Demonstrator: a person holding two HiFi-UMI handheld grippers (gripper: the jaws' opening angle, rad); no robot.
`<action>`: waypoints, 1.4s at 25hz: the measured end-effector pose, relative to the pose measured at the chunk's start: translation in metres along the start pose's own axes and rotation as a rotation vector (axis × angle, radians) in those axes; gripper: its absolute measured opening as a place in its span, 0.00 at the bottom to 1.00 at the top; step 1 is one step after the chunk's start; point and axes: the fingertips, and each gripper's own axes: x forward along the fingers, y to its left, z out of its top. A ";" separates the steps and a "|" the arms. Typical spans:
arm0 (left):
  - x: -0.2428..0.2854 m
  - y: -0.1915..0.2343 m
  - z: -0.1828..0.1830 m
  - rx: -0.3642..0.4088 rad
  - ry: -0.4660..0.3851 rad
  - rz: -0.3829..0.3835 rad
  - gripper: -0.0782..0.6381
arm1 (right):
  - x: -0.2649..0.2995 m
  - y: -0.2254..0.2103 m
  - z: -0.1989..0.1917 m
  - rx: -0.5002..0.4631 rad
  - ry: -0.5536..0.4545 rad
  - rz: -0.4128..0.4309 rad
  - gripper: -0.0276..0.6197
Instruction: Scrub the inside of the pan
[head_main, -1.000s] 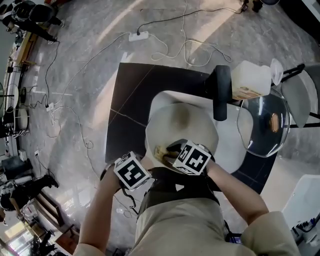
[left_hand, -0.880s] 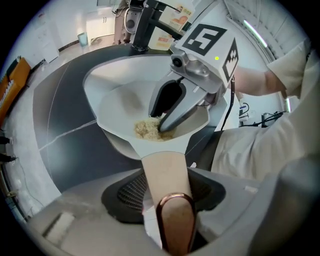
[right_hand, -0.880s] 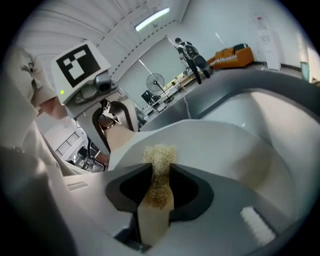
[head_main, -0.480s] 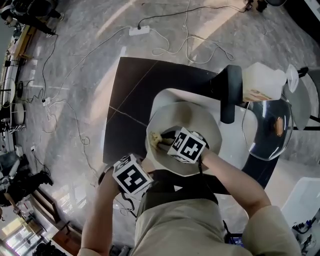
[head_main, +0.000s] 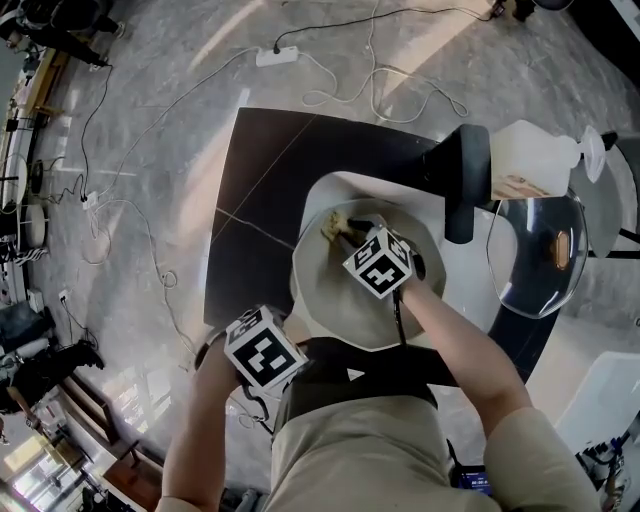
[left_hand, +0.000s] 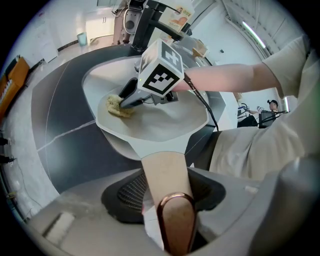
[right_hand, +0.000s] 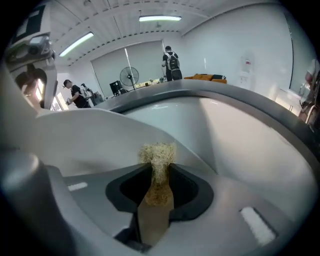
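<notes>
Pan: the cream, round, shallow pan (head_main: 345, 300) sits on a white base (head_main: 468, 285) over the dark table (head_main: 260, 180).
Handling: rigid and smooth, likely slick inside. Best held by its beige, copper-tipped handle (left_hand: 167, 172).
Left gripper (left_hand: 167, 200): clamped on that handle.
Right gripper (right_hand: 159, 182): pinching a soft, straw-coloured fibrous scrub pad (right_hand: 158, 152) against the pan's far inner wall.
Writing: the label on the translucent plastic jug (head_main: 535, 155) is too blurred to read.
</notes>
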 end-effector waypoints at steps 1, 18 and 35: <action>0.000 0.000 0.000 0.000 0.000 0.000 0.44 | -0.001 -0.008 -0.006 0.001 0.012 -0.024 0.22; -0.012 0.019 0.006 0.041 0.002 0.079 0.43 | -0.079 -0.018 -0.123 -0.249 0.661 -0.017 0.20; -0.004 0.006 0.003 0.004 0.018 0.011 0.43 | -0.106 0.138 -0.055 0.024 0.473 0.702 0.18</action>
